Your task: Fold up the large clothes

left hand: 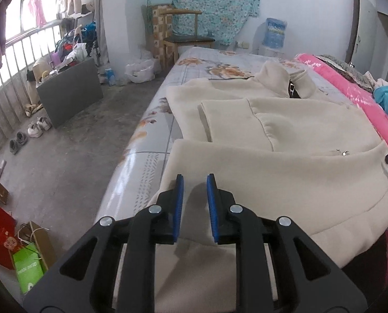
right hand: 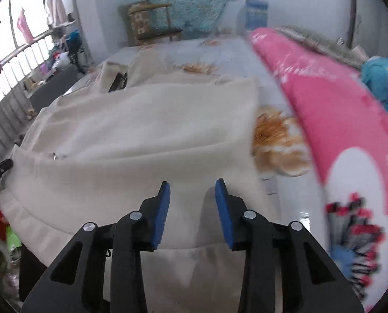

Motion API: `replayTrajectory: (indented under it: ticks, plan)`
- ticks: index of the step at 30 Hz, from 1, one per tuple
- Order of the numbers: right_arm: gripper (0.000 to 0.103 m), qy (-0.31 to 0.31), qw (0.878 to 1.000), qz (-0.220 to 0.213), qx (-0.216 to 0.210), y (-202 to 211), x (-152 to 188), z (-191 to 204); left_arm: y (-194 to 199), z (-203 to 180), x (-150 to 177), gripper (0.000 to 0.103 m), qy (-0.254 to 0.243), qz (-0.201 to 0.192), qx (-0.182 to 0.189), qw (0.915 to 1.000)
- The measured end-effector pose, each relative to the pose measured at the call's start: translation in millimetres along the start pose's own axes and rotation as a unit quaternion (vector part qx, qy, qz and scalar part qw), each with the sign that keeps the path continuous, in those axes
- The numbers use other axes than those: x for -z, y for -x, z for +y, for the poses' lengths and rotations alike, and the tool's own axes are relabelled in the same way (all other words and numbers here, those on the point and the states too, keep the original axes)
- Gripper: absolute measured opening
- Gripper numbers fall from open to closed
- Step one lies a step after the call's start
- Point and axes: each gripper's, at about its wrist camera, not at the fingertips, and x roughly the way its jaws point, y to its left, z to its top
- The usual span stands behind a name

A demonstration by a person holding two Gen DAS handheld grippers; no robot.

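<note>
Cream fleece, nearest edge: the hem band of the cream fleece jacket hangs over the near side of the bed, directly under both grippers.
Left gripper: blue pads a little apart, nothing between them; it hovers over the near-left part of the hem, released and gripping no cloth.
Right gripper: jaws wider apart than the left's, also empty; it sits above the near-right part of the hem, with the fabric below the pads rather than pinched by them.
Jacket, middle: lying flat across the flower-print bed sheet; one sleeve is already laid across the body, and a zip pull shows near the front edge.
Jacket, far end: the collar points toward the wooden chair beyond the foot of the bed.
Beside the jacket: a rolled pink quilt runs along the right, close to the jacket's right edge but apart from it.
Step in hand: judged from the crossed sleeve and the empty jaws, the sides look done and the grippers stand between folds, set up at the hem.
Next move calls for: both grippers lowering onto the hem band, pinching both layers at matching points, then lifting evenly and carrying the hem toward the collar so the fold stays square.
Risk: thick fleece may slip from a shallow pinch.
</note>
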Motion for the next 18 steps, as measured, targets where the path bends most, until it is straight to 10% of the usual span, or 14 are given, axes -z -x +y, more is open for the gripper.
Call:
replayTrajectory:
  ticks: [7,18]
  plan:
    - [0.051,0.086,0.992,-0.025,-0.094,45,28,66,45,-58,12,0.055,-0.057,0.002,0.164,0.9848]
    - [0.059,0.121,0.99,-0.006,-0.065,41,59,95,38,-99,41,0.061,-0.116,0.041,0.141,0.9824]
